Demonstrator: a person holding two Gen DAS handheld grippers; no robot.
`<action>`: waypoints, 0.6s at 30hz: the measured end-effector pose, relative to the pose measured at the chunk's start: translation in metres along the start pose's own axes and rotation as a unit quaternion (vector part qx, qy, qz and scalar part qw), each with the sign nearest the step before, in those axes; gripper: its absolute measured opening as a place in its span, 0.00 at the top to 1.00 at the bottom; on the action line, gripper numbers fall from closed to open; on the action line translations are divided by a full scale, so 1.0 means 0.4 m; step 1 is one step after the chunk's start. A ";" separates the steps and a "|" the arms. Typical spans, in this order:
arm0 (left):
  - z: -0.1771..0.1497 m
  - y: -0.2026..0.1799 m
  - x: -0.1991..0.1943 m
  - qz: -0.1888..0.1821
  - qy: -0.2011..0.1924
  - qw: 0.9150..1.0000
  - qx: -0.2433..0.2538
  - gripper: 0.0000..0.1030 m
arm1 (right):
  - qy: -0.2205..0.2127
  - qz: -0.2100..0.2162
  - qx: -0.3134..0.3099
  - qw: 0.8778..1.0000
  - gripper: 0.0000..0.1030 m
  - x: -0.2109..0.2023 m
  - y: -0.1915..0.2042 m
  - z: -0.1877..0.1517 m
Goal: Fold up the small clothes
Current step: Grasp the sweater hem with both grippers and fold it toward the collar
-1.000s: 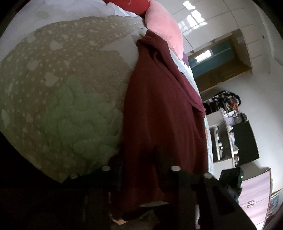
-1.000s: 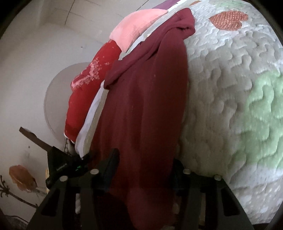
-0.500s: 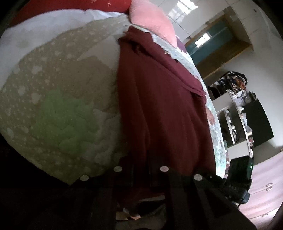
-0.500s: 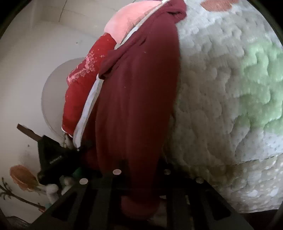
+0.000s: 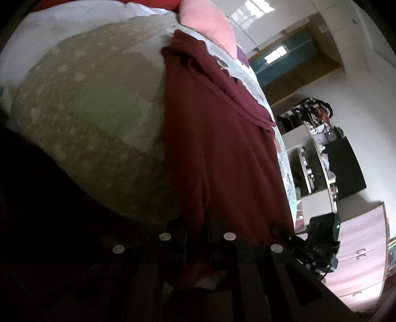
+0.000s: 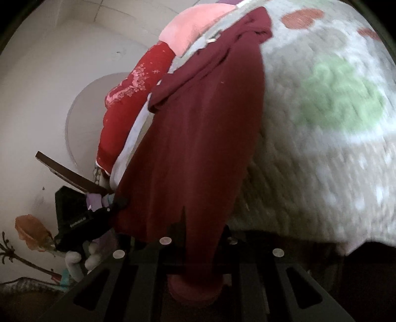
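A maroon garment lies lengthwise on the bed, over a quilted cover with pale hearts and a green patch. Its near hem hangs at the bed's near edge, and both hand-held grippers hold it there.

The left hand-held gripper is pressed together on the hem, with cloth bunched between its dark fingers. From the right wrist view the right hand-held gripper pinches another part of the same hem, with a fold of maroon cloth running down between its fingers and spilling below them. Each gripper shows in the other's view, at the garment's opposite near corner; a gloved hand grips the left one's handle.

The far end of the garment, bunched and creased, reaches toward the bed's far edge, near a pink pillow and a red pillow. The cover is blurred in the right wrist view.
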State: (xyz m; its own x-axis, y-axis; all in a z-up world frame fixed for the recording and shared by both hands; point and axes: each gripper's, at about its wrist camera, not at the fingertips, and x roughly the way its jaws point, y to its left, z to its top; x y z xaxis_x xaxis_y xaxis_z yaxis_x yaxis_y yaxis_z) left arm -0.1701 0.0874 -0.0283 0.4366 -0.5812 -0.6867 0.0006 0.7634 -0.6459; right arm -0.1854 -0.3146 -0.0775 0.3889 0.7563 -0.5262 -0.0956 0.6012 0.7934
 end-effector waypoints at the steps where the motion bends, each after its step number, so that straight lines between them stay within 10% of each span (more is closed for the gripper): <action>1: 0.004 0.001 -0.001 0.000 -0.002 1.000 0.000 0.90 | -0.001 0.002 0.009 1.000 0.88 -0.005 -0.010 -0.004; 18: 0.193 -0.085 -0.021 -0.015 -0.051 0.998 0.035 0.90 | -0.009 -0.025 -0.091 0.996 0.87 0.017 0.103 0.101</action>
State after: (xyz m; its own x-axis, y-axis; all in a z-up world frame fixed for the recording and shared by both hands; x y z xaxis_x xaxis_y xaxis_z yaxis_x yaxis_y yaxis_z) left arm -0.1042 0.0880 0.0251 0.5246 -0.5759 -0.6270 0.0770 0.7655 -0.6388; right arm -0.1499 -0.2950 -0.0358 0.4145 0.7197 -0.5570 -0.2384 0.6765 0.6968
